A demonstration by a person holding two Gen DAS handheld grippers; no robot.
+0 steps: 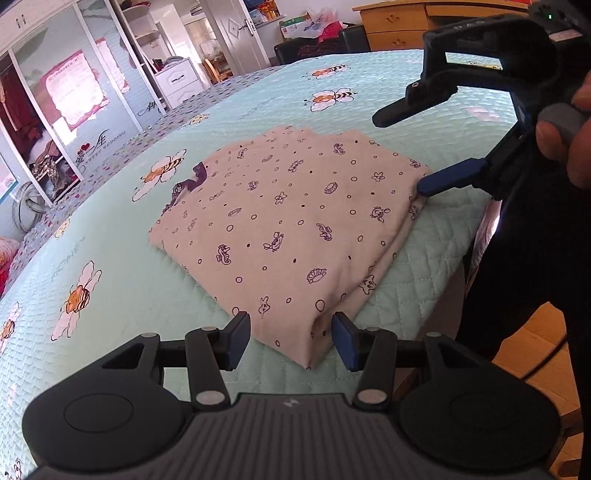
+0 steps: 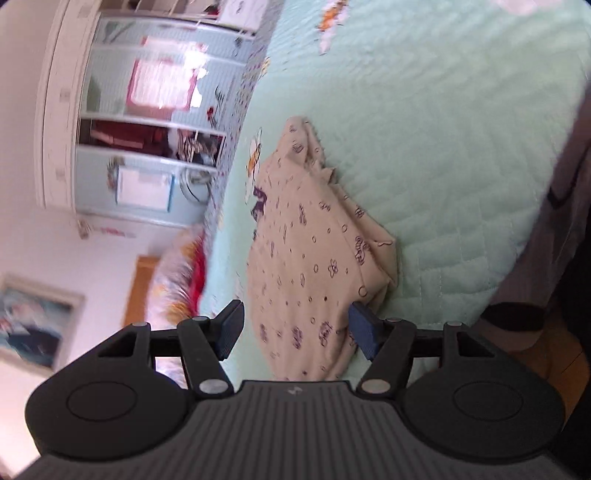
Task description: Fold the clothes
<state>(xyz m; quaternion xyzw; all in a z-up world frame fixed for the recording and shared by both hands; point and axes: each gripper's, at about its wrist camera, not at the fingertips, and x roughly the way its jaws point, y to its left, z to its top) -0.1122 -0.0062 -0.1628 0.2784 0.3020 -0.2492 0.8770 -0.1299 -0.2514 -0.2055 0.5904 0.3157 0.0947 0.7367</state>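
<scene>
Jaws released on both: left gripper (image 1: pixel 291 341) straddles folded garment (image 1: pixel 291 221) corner at 6 o'clock, right gripper (image 1: pixel 406 147) at 3 o'clock, likely lining up the next fold.

A bright bedroom: mirrored wardrobe (image 1: pixel 55 92) at left, white drawers (image 1: pixel 179 81), wooden dresser (image 1: pixel 391 26) behind, wood floor (image 1: pixel 546 343).

Light: bright, even daylight
Shadows: soft
Glare: wardrobe doors (image 1: pixel 70 96)
Blur: right wrist view smeared
Edges: fisheye bending
</scene>
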